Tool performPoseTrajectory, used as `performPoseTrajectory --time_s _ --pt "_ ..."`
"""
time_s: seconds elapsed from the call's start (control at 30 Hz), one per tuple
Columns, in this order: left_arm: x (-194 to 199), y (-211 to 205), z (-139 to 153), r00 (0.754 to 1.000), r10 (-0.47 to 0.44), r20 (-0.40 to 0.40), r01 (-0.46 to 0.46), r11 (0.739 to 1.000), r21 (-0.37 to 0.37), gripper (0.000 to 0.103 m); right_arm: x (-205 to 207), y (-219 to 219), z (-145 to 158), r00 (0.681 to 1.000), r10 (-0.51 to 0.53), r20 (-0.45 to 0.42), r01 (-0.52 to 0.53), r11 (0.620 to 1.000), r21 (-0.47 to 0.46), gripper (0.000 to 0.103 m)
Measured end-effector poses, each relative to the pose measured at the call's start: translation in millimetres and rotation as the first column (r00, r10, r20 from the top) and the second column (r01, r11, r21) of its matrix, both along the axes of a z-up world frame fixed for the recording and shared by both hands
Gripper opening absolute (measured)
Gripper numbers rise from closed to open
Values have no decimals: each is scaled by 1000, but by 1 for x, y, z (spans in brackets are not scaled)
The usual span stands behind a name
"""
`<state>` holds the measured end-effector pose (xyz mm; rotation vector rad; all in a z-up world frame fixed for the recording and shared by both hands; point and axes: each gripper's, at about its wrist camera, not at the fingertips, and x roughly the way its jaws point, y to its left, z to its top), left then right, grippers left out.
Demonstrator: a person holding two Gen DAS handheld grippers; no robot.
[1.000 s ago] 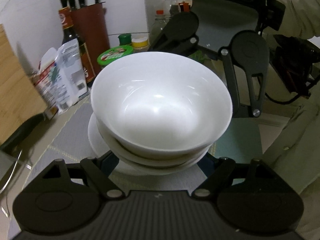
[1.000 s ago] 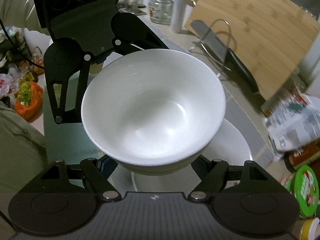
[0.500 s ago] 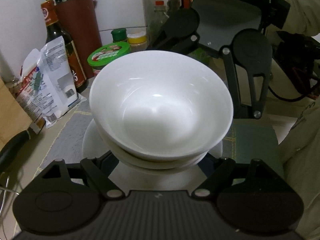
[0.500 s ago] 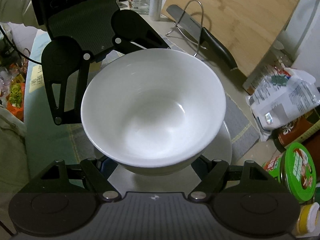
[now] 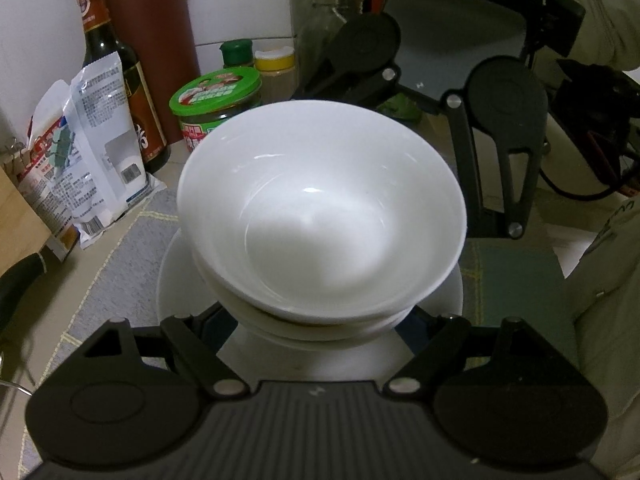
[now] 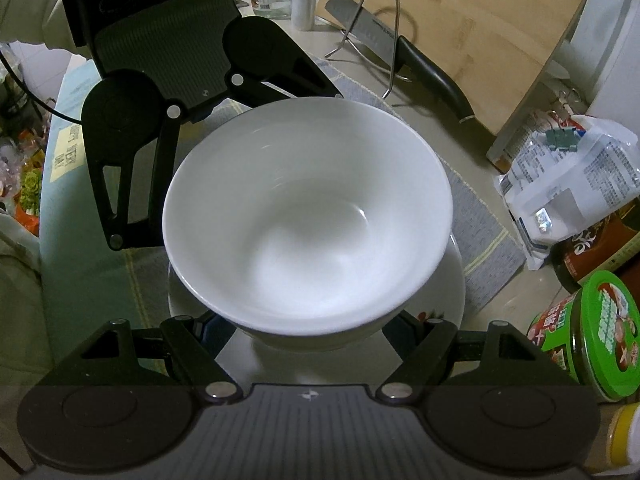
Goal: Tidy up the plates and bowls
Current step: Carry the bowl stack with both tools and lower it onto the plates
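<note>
2 nested bowls (image 5: 320, 216) show from left; knife (image 6: 400, 56) only right.

Dim indoor light, glare spot inside white bowl (image 5: 320, 216), fisheye-bent edges (dark corners), slight blur

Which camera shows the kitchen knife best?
The right wrist view: the knife lies with blade and black handle in full sight, leaning through a wire stand. The left wrist view shows only its handle end at the left edge.
</note>
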<state>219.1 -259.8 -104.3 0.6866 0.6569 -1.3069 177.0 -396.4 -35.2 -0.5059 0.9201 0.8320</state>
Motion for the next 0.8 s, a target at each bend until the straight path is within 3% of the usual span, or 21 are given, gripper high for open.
performPoseTrajectory --time_s 0.43,0.53,0.6,0.67,0.8 --pt "4 -1 -1 1000 14 -13 -14 1000 -5 84 3 -2 -3 1000 -14 -6 14 1000 12 83" --pt "1 0 -1 1000 9 0 -9 1000 -5 90 2 -2 -3 1000 -17 20 17 1000 2 90" --pt "-2 1 0 1000 0 12 0 1000 -19 95 1 -2 0 999 -17 36 17 1000 22 103" --pt "-5 2 1 1000 3 26 -2 1000 -21 95 2 -4 4 999 -24 27 23 998 56 103" --pt "-11 9 0 995 58 76 -56 998 -35 96 0 -5 6 998 -30 49 29 999 37 103"
